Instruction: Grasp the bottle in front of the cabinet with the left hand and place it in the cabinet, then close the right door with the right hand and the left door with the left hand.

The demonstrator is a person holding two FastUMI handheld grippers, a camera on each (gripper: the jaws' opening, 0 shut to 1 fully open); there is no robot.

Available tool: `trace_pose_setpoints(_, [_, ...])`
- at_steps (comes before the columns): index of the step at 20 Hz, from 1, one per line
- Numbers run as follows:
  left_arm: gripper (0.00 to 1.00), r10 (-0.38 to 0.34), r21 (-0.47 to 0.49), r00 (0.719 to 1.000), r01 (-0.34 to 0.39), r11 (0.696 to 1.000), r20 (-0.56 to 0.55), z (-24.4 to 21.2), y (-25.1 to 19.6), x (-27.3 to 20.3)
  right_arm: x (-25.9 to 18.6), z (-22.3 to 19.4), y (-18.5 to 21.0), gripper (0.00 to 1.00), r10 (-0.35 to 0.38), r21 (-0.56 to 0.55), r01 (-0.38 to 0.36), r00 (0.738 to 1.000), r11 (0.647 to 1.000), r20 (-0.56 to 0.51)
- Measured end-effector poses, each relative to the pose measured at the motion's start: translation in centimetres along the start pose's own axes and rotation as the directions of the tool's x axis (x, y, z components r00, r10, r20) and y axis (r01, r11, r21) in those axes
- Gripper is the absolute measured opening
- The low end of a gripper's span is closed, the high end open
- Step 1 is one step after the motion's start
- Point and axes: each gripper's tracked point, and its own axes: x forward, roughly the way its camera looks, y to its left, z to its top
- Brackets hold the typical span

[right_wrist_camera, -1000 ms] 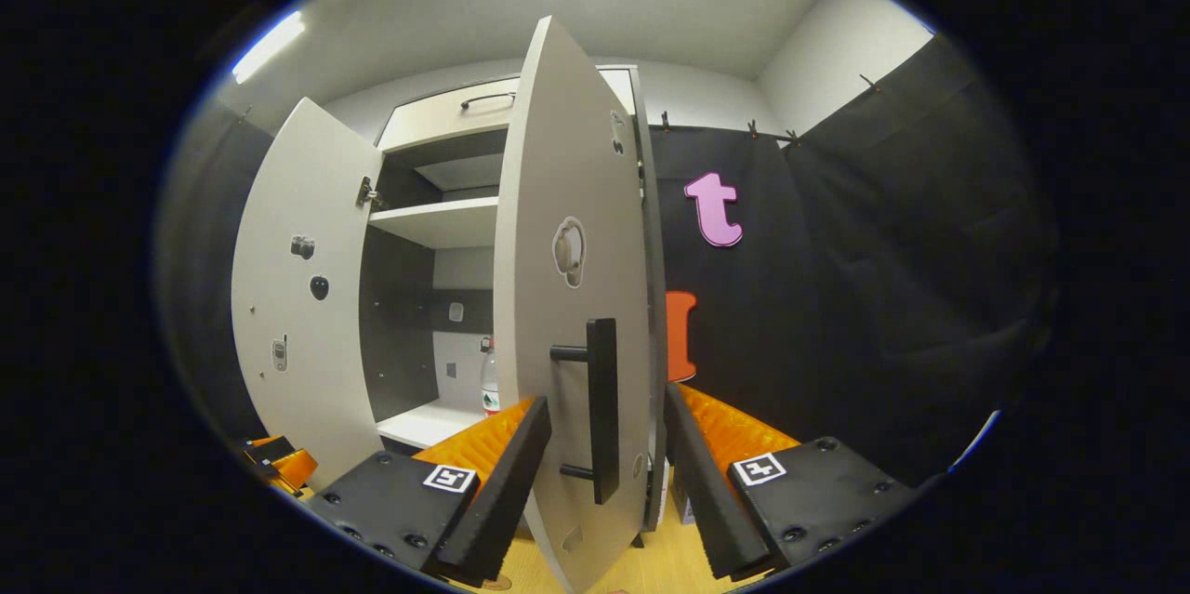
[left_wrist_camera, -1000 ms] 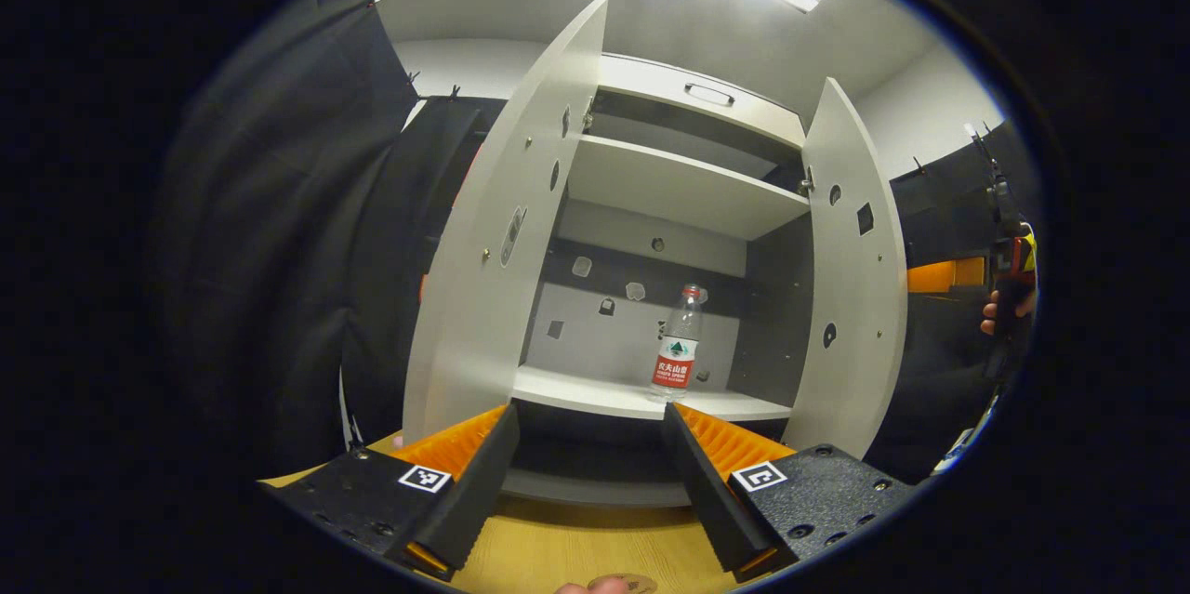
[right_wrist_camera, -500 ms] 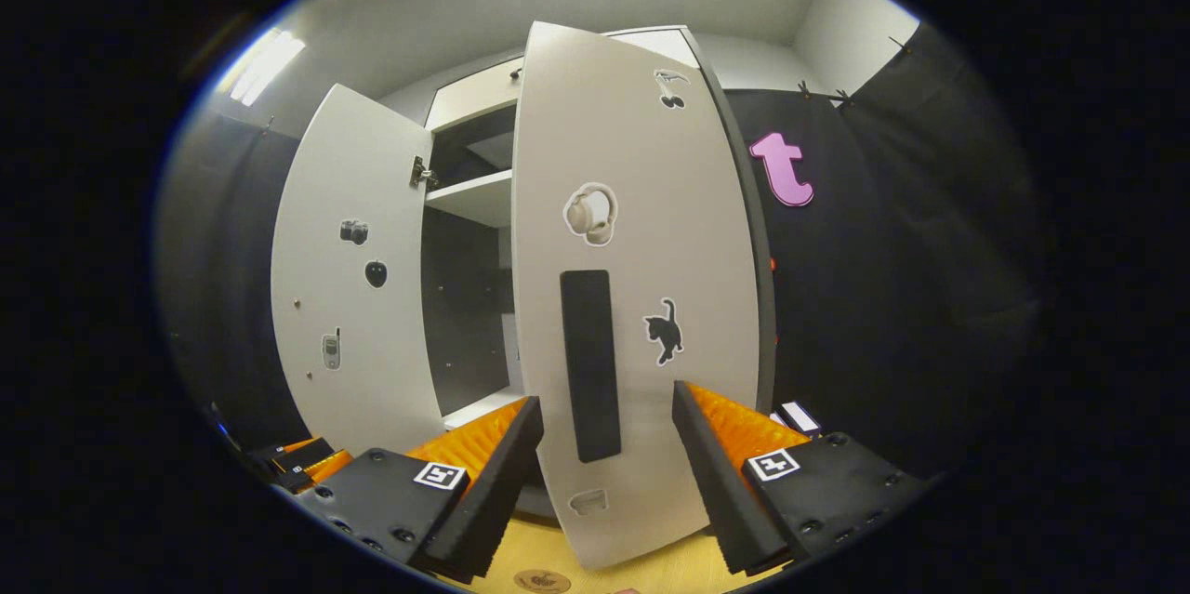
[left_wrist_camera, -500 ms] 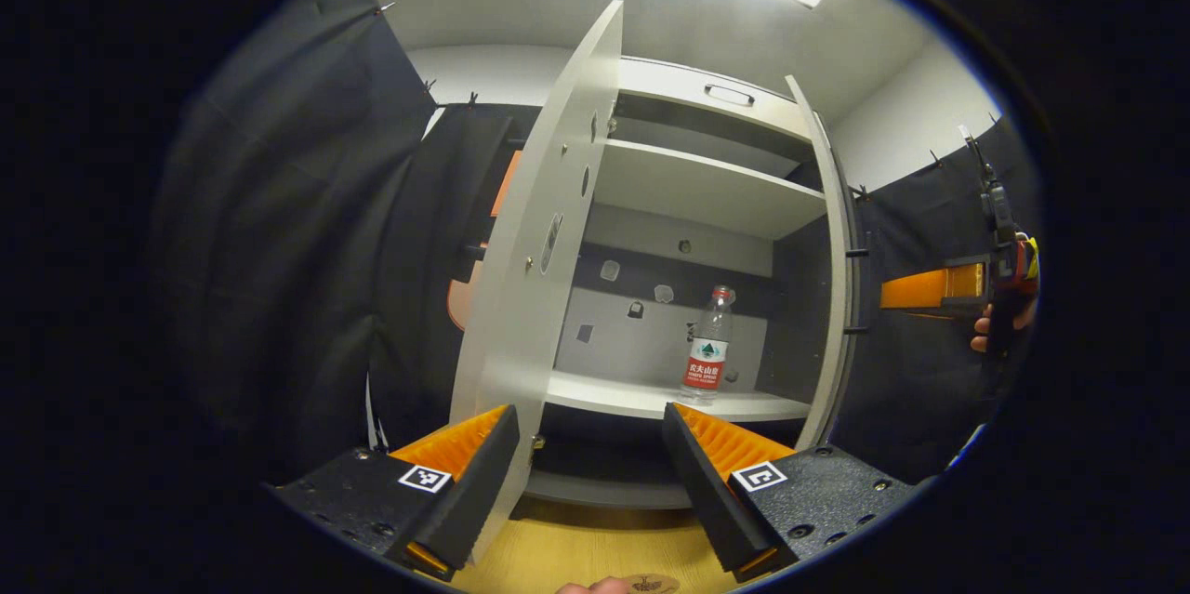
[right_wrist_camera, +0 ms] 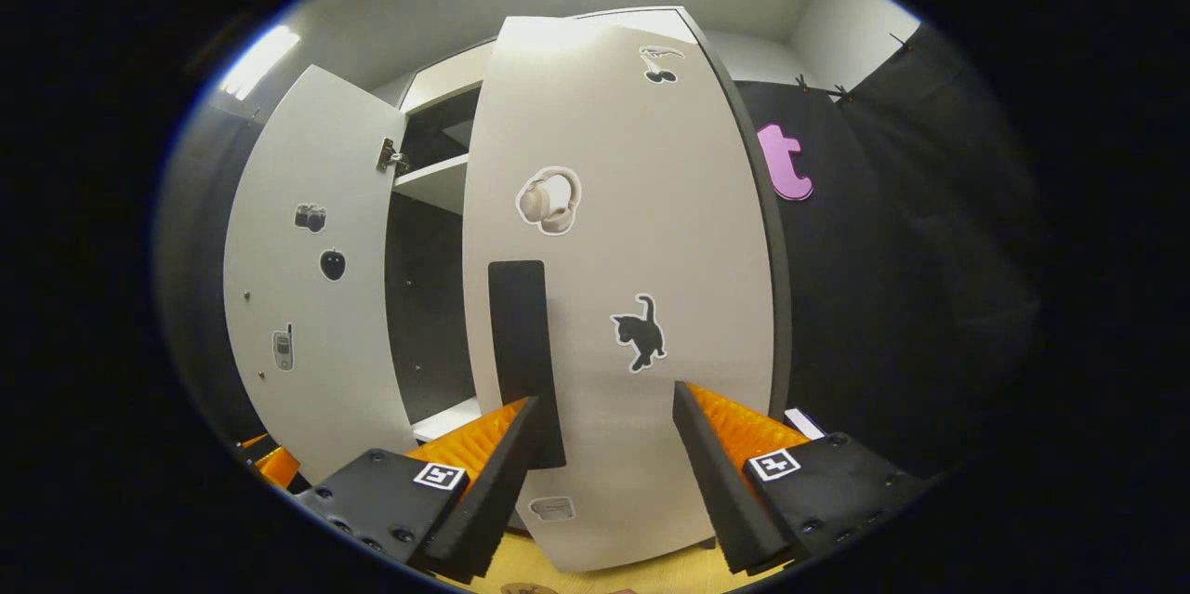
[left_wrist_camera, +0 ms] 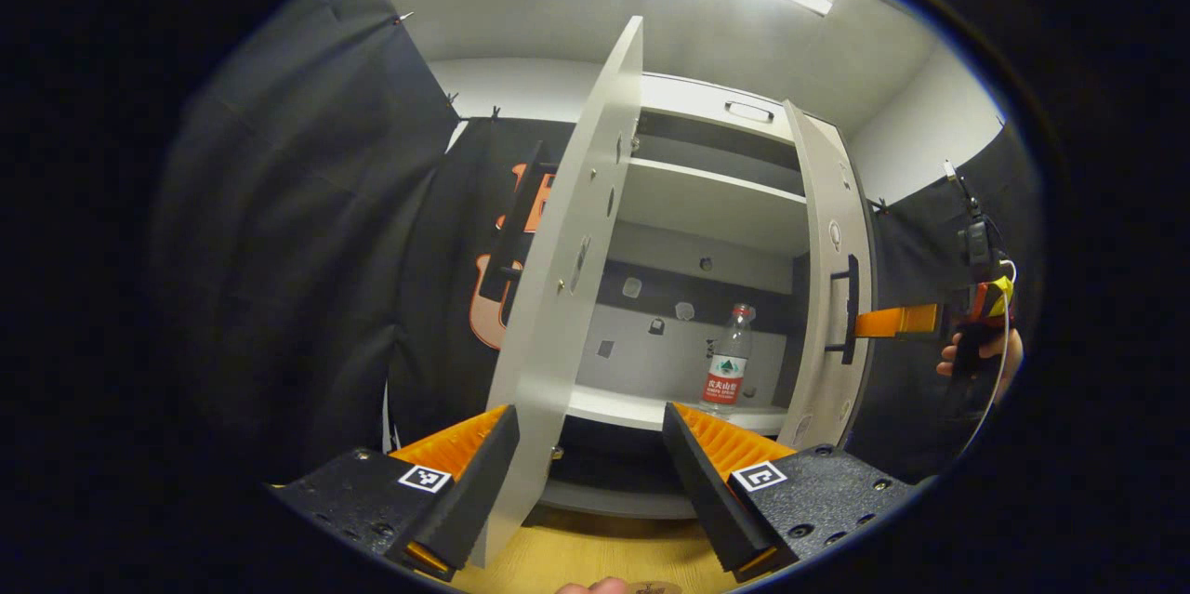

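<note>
Black cloth hung around a yellow wooden floor [left_wrist_camera: 576,561] under ceiling lights. Nearest in the left gripper view, the left hand-held gripper [left_wrist_camera: 586,482] was spread open, empty, the edge of the left door [left_wrist_camera: 567,278] standing between its fingers. In the right gripper view the right hand-held gripper [right_wrist_camera: 604,482] was open too, close against the right door [right_wrist_camera: 641,250], beside its black handle [right_wrist_camera: 525,357]. Farther in, the bottle [left_wrist_camera: 730,371] stood upright on the lower shelf [left_wrist_camera: 651,410] of the cabinet [left_wrist_camera: 707,194].
</note>
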Motion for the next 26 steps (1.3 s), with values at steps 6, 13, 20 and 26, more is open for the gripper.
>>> trace_pose_setpoints(6, [0.94,0.171,0.025,0.981,-0.174,0.984,0.087,3.4,5.1,-2.0,4.2,-0.4,1.5,0.95,0.026,-0.011,-0.026,1.000,1.000,0.001])
trace_pose_setpoints(13, [0.94,0.347,-0.024,0.931,-0.347,0.938,0.111,6.1,11.8,-0.5,4.6,-0.6,1.2,0.95,0.033,0.010,-0.033,0.999,0.999,0.005])
trace_pose_setpoints(20, [0.94,0.363,-0.021,0.920,-0.364,0.931,0.145,9.4,15.2,4.1,-0.7,-1.6,-0.8,0.95,-0.013,-0.034,0.013,1.000,0.999,-0.012])
trace_pose_setpoints(26, [0.94,0.298,0.041,0.941,-0.308,0.951,0.158,10.5,14.3,7.6,-5.6,-2.6,-1.9,0.95,-0.050,-0.017,0.050,0.999,0.999,-0.012])
